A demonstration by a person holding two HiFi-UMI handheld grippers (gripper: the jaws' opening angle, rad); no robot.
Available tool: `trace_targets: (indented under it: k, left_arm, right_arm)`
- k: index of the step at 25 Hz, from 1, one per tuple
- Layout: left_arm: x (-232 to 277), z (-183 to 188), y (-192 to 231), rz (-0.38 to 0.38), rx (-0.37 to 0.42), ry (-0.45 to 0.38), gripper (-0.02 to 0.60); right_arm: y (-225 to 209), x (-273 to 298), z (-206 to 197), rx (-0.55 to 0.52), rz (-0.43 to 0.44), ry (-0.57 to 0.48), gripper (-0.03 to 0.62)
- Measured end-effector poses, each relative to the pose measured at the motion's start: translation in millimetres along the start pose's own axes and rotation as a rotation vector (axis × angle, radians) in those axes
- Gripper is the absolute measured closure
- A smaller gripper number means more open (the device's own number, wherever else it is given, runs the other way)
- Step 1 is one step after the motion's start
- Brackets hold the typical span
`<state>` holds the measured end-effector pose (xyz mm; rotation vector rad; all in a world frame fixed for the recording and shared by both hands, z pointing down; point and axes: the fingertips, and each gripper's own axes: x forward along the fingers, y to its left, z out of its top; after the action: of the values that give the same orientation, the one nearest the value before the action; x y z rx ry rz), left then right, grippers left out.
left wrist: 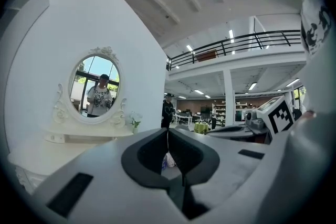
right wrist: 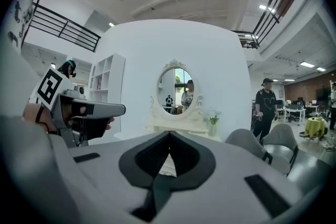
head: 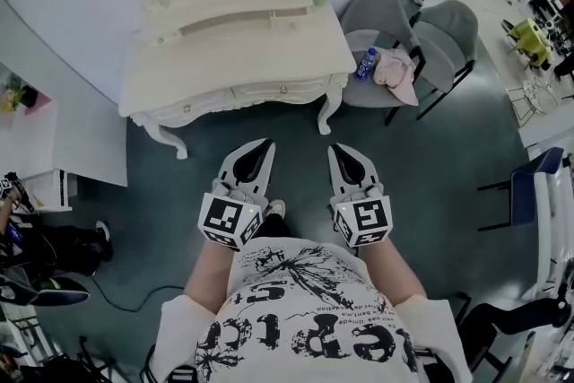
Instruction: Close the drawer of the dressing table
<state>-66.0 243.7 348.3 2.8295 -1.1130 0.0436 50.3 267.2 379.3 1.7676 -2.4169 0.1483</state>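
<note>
Jaws together and empty, left gripper (head: pixel 266 143) and right gripper (head: pixel 337 149) point at the drawer (head: pixel 269 91), stretched crosswise ahead, equally far from both.

Bright, even ceiling light; soft shadows. Both gripper views bulge fisheye-style with black corners; near claw surfaces blur.

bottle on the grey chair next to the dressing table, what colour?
Blue. The bottle lies on the chair; the head view shows it best.
</note>
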Motion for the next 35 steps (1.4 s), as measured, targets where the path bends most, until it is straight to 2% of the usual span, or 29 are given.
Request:
trace_targets:
  k: [8, 15, 20, 25, 35]
  left_arm:
    - [62.3, 21.2, 112.4, -0.022, -0.001, -0.004, 0.561]
    - [84.0, 11.8, 177.1, 0.037, -0.017, 0.021, 0.561]
    - [113.1, 1.9, 211.4, 0.093, -0.028, 0.037, 0.561]
    - [165.0, 5.7, 236.1, 0.154, -0.010, 0.043, 0.561]
    - [299.9, 27.3, 285.0, 0.253, -0.022, 0.028, 0.562]
  right_arm:
    - [-14.0, 121.8, 26.8, -0.006, -0.052, -0.007, 0.577]
    - [-16.4, 190.5, 33.8, -0.017, -0.028, -0.017, 0.577]
    - [-27.8, 239.4, 29.4, -0.019, 0.031, -0.008, 0.577]
    - [-69.4, 293.8, 33.2, -0.008, 0.087, -0.006, 0.577]
    - [-180.8, 404.3, 63.1, -0.031, 0.170, -0.003, 0.577]
